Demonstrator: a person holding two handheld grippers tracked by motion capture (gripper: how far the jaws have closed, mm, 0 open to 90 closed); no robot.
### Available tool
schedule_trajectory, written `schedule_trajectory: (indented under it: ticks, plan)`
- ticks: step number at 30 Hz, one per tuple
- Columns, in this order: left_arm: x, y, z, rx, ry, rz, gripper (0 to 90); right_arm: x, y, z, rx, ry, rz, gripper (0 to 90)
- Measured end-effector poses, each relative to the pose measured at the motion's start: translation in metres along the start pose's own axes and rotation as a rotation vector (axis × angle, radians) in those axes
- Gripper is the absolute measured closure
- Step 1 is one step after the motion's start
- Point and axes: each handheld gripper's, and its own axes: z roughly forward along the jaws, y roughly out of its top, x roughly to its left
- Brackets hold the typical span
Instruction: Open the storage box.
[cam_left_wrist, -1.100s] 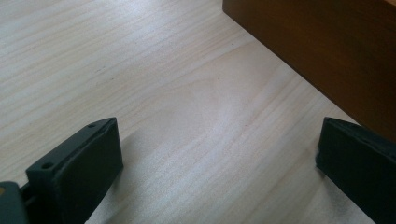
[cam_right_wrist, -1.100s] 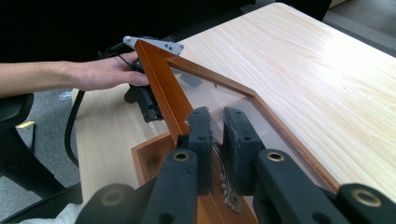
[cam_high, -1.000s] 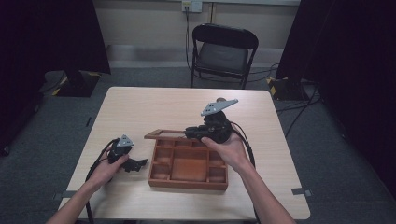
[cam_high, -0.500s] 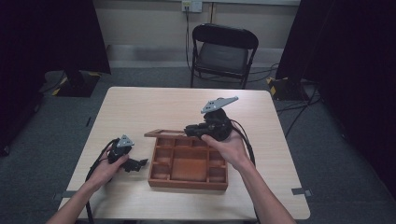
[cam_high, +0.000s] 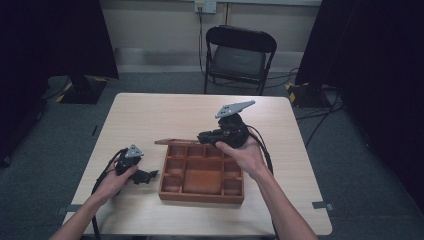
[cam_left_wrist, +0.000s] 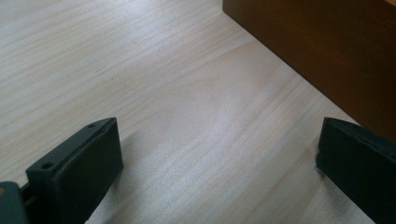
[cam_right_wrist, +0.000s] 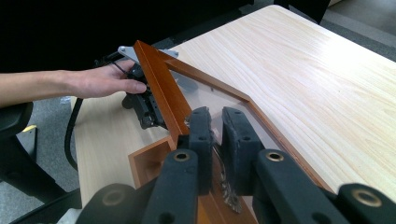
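Lid (cam_right_wrist: 161, 88) of the box (cam_high: 202, 195) is clamped at its edge by the right tongs (cam_right_wrist: 219, 135) and held raised, presumably for opening, while the left tongs (cam_left_wrist: 210, 154) are rested apart on the surface (cam_high: 165, 112) beside the box.

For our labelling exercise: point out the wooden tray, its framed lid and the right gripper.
wooden tray (cam_high: 200, 195), high view, near wall.
framed lid (cam_right_wrist: 159, 86), right gripper view, raised wooden frame edge.
right gripper (cam_right_wrist: 216, 128), right gripper view, between its fingertips.

Both grippers (cam_high: 150, 174) (cam_right_wrist: 215, 122) are black. Beside the left one stands a reddish-brown box (cam_high: 202, 174); the right one's jaws pinch its brown-framed clear lid (cam_right_wrist: 161, 93). The table (cam_high: 165, 117) is pale woodgrain.
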Motion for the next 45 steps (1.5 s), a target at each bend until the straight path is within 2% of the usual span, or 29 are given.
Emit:
schedule_trajectory:
  ticks: [45]
  plan:
    - [0.000, 0.000, 0.000, 0.002, 0.000, 0.003, 0.0, -0.014, 0.015, -0.001, 0.008, 0.001, 0.017, 82.5]
